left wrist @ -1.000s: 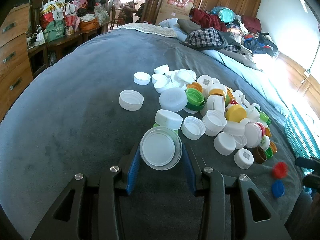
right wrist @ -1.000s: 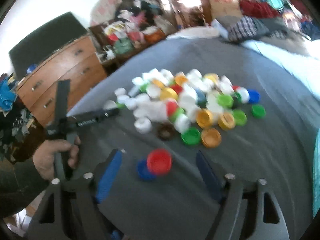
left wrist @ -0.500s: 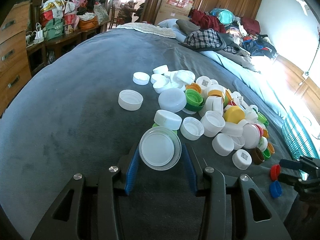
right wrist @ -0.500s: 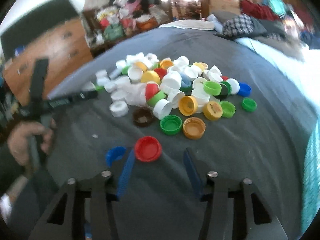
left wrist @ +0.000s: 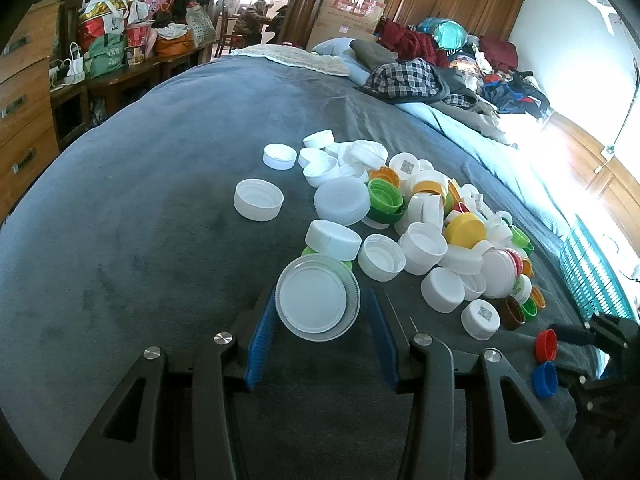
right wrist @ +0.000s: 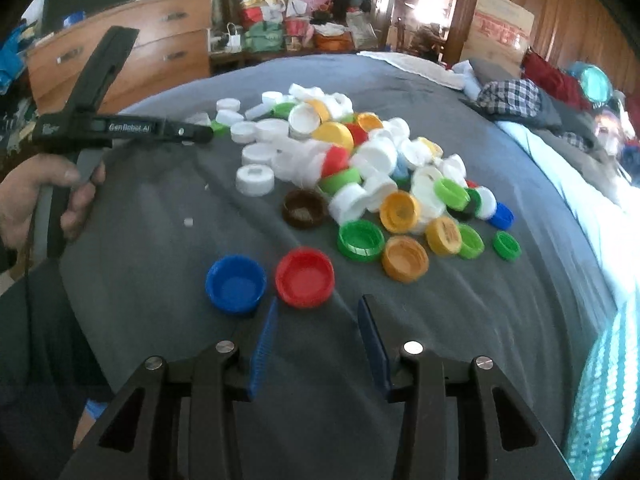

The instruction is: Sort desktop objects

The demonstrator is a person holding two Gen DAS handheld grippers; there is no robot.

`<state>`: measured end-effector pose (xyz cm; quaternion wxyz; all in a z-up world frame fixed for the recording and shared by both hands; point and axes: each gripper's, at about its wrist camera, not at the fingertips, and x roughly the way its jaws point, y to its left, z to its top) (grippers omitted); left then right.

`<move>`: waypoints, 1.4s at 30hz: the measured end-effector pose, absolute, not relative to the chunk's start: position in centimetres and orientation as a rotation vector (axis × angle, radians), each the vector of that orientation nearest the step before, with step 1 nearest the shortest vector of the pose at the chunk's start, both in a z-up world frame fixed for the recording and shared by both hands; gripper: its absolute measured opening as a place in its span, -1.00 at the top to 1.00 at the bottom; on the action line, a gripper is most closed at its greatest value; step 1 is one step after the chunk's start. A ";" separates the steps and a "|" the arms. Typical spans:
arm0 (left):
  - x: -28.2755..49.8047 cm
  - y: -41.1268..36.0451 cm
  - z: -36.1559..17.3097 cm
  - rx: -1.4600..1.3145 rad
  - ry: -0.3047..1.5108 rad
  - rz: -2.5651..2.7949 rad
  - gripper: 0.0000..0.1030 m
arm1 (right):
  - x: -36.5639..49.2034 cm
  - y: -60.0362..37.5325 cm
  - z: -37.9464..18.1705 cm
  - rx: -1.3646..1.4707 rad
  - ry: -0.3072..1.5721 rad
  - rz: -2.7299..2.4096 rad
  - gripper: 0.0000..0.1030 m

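Observation:
A heap of white, green, yellow, orange and red bottle caps [left wrist: 420, 216] lies on a grey blanket. My left gripper [left wrist: 322, 312] holds a wide clear-white lid [left wrist: 318, 298], tilted, between its blue pads. My right gripper [right wrist: 318, 320] is open and empty; a red cap [right wrist: 305, 276] lies just beyond its fingertips and a blue cap [right wrist: 236, 283] to the left of that. Both caps also show in the left wrist view, the red cap [left wrist: 546, 345] and the blue cap [left wrist: 545, 378]. The heap shows in the right wrist view [right wrist: 360, 172].
The grey blanket [left wrist: 140, 240] covers a bed. Clothes [left wrist: 408, 76] are piled at its far end. A wooden dresser [right wrist: 120, 60] stands at the left. A teal basket [left wrist: 592, 272] stands at the right edge. The left gripper's body [right wrist: 120, 128] and hand reach in.
My right gripper has closed in on the red cap, swung its view and narrowed its jaws. The left gripper has kept hold of the wide lid, almost still.

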<state>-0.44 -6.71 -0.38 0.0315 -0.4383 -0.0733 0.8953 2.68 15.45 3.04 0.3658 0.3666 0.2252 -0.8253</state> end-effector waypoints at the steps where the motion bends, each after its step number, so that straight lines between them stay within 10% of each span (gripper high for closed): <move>1: -0.5 -6.6 -0.4 -1.350 -0.223 2.759 0.22 | 2.5 15.0 3.0 0.935 0.579 -2.120 0.13; 18: 1.4 -4.2 4.6 -1.281 -0.150 2.857 0.33 | 1.0 19.0 9.5 0.980 0.207 -2.229 0.36; 42: -5.8 19.9 11.3 -1.116 0.004 2.436 0.33 | 0.1 36.5 16.9 0.985 0.044 -2.580 0.36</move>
